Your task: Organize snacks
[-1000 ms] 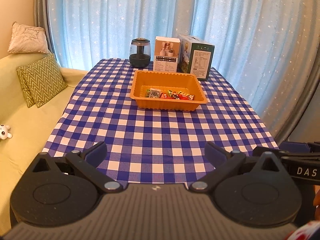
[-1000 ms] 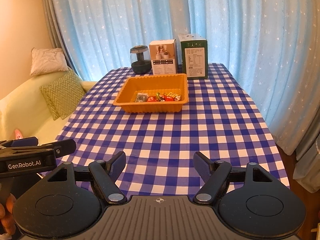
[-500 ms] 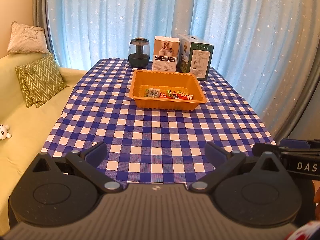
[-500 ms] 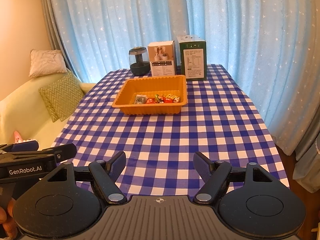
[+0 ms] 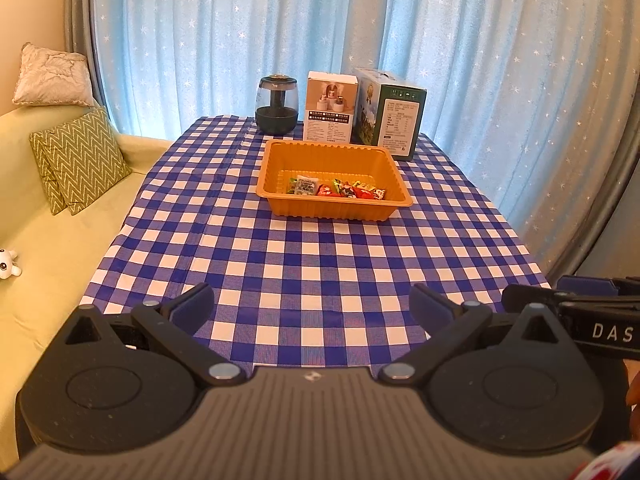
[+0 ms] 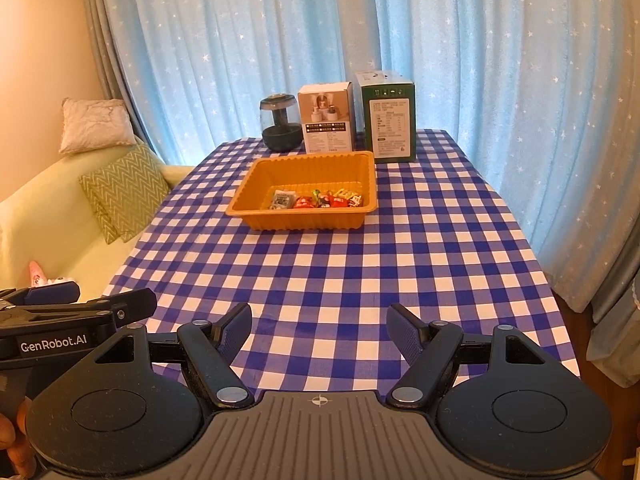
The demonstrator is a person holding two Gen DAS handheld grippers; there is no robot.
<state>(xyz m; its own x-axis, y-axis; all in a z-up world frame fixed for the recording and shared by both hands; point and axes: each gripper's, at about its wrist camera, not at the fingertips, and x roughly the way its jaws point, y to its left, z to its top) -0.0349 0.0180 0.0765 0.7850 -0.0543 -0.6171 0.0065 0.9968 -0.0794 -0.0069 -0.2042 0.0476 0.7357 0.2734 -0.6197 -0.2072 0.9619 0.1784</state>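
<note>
An orange plastic tray sits toward the far half of the blue-and-white checked table. Several wrapped snacks lie along its near inside wall. My left gripper hovers open over the table's near edge, nothing between its fingers. Open and empty as well, my right gripper stands at the near edge, far from the tray. Each gripper shows at the edge of the other's view.
Behind the tray stand a dark humidifier-like jar, a white box and a green box. A pale green sofa with cushions runs along the left. Blue curtains hang behind and to the right.
</note>
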